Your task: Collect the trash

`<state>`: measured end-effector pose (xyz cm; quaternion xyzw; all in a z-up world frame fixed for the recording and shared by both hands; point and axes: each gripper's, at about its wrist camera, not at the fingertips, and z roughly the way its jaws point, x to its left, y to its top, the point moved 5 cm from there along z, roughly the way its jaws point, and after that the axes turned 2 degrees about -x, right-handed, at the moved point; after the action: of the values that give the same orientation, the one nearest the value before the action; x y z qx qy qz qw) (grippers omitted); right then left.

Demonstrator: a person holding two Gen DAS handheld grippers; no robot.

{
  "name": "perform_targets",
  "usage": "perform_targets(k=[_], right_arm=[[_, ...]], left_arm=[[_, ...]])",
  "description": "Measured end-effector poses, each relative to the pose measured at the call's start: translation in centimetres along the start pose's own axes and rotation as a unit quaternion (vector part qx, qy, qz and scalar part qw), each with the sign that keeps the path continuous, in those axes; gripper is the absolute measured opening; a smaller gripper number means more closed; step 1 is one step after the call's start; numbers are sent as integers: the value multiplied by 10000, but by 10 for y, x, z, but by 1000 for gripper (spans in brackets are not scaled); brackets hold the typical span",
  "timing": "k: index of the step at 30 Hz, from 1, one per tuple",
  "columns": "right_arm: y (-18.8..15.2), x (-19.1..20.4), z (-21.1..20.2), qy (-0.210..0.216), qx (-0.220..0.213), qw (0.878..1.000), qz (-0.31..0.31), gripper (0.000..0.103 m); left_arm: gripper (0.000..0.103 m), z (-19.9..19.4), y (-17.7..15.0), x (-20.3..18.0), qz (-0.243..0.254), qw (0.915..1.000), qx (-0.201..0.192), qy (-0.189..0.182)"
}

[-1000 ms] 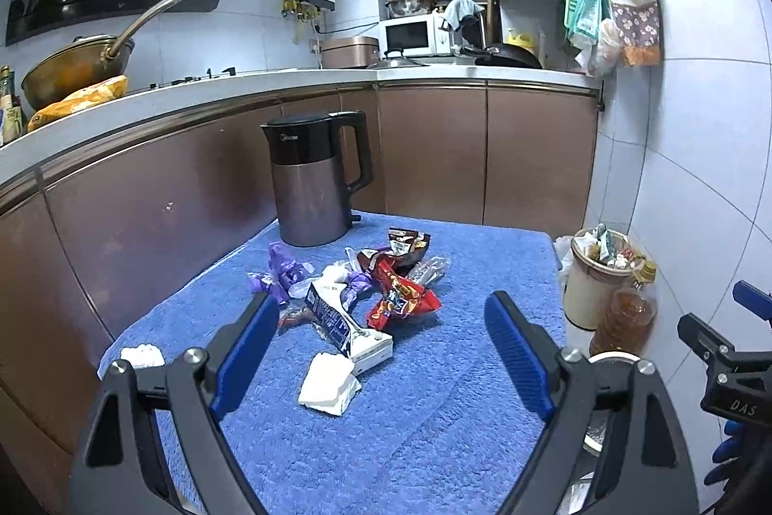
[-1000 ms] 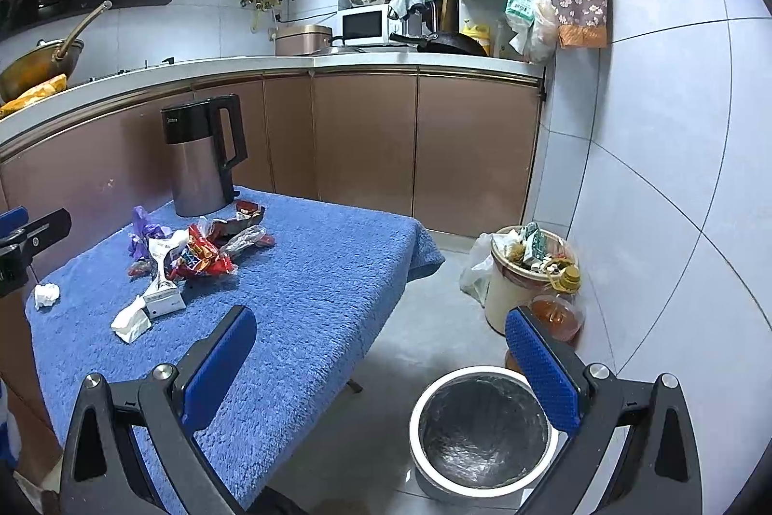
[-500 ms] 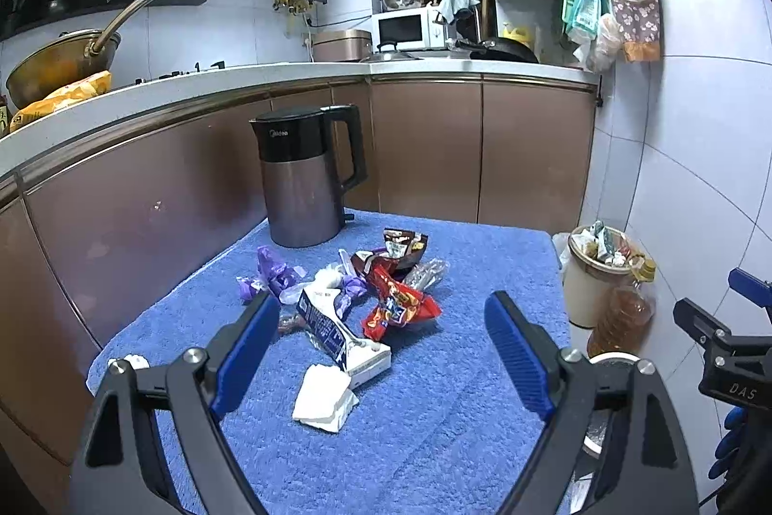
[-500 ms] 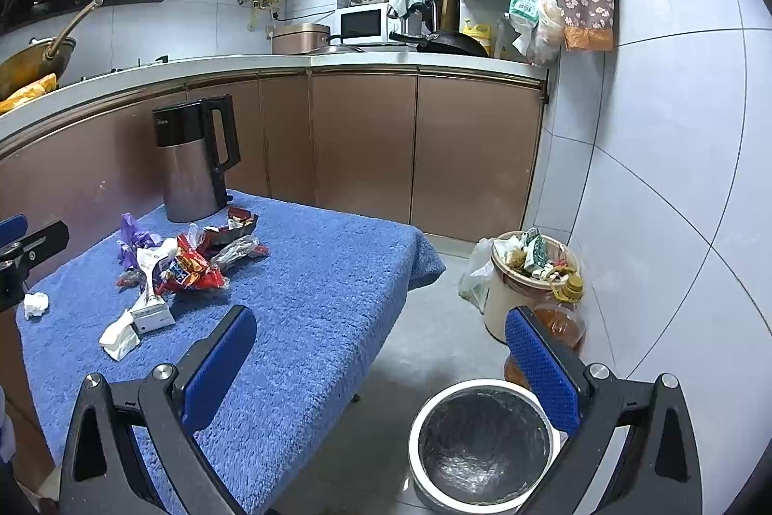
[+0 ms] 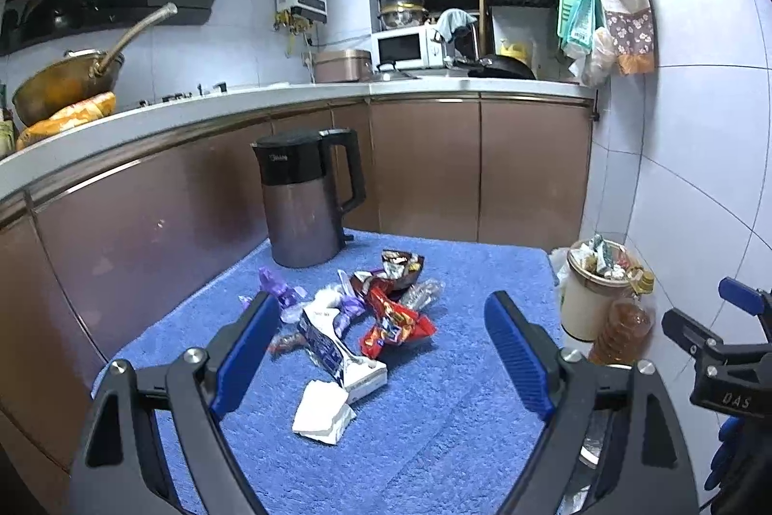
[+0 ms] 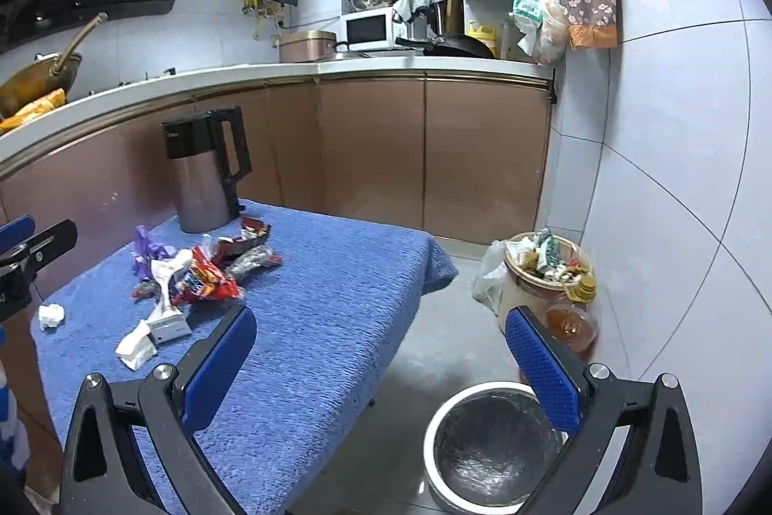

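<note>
A loose pile of trash lies on the blue-towelled worktop near a kettle: a red snack wrapper, purple wrappers, a flattened blue-and-white carton, and a crumpled white tissue nearest. Another small white wad, perhaps tissue, lies apart. The white-rimmed bin stands open on the floor.
</note>
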<state>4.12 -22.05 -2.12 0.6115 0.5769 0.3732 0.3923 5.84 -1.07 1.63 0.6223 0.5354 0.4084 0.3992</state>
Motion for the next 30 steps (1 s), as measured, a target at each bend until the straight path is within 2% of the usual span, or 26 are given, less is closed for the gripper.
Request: perform_targets(k=[4, 11, 21, 30], right_arm=[[4, 3, -9, 284, -176, 9994, 84, 103], [5, 0, -25, 555, -316, 9977, 204, 103], [4, -4, -45, 486, -411, 9978, 209, 103], [2, 1, -35, 445, -254, 9987, 64, 103]], left_arm=[[87, -11, 6, -3, 60, 9998, -131, 105], [87, -25, 8, -12, 212, 9997, -24, 126], [87, -39, 7, -15, 115, 9999, 11, 36], [87, -26, -1, -4, -7, 10000, 62, 20]])
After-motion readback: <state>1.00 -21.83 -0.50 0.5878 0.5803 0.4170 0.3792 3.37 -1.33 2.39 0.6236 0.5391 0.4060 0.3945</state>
